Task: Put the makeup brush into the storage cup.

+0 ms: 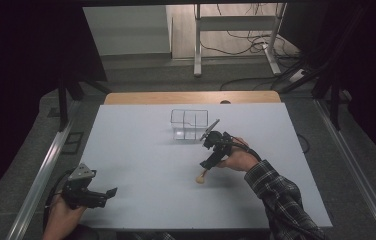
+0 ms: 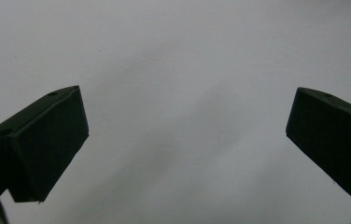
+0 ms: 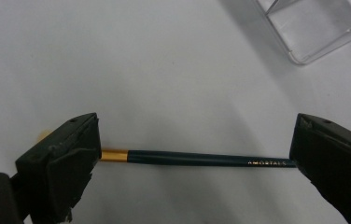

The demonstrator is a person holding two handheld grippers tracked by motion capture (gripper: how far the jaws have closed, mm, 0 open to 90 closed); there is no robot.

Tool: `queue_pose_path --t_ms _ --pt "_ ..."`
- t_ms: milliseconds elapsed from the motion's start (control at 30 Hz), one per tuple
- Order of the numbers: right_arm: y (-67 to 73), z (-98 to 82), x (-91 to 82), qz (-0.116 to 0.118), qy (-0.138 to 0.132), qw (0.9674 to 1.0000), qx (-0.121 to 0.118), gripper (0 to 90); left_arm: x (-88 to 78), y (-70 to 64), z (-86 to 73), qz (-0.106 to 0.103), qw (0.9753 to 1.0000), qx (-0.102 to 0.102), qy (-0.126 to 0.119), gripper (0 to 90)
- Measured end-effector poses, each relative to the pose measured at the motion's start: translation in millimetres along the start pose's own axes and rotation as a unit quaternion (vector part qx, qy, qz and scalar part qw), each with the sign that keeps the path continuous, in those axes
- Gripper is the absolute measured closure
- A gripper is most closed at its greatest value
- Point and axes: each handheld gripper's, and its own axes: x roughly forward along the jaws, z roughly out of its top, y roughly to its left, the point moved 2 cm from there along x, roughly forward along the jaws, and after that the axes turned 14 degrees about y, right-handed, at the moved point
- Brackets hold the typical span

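A makeup brush (image 1: 202, 176) lies on the white table (image 1: 136, 155), with tan bristles, a gold ferrule and a dark teal handle (image 3: 187, 158). My right gripper (image 1: 207, 163) hovers just over it, open. In the right gripper view the handle runs across the gap between the two wide-apart jaws of the right gripper (image 3: 196, 140). A clear plastic organizer (image 1: 190, 124) with compartments stands behind it, and its corner (image 3: 313, 28) shows at the upper right. My left gripper (image 1: 110, 192) rests open near the table's front left corner, with bare table between its fingers (image 2: 47, 140).
A wooden strip (image 1: 191, 97) borders the table's far edge. Metal rails (image 1: 46, 170) run along both sides of the table. A white desk frame (image 1: 198, 40) and loose cables lie on the floor beyond.
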Motion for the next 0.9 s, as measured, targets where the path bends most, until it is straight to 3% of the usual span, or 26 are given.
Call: queue_pose_path --t_ms 433,900 --pt "-1.8 -4.3 18.2 -0.003 0.012 0.9997 -0.019 2.3 0.3 -0.1 0.0 0.000 1.0000 -0.001 0.001 0.0" --pt "-1.9 -5.6 22.0 0.018 0.016 0.9993 -0.028 5.5 0.7 -0.2 0.0 0.000 1.0000 -0.001 0.002 0.0"
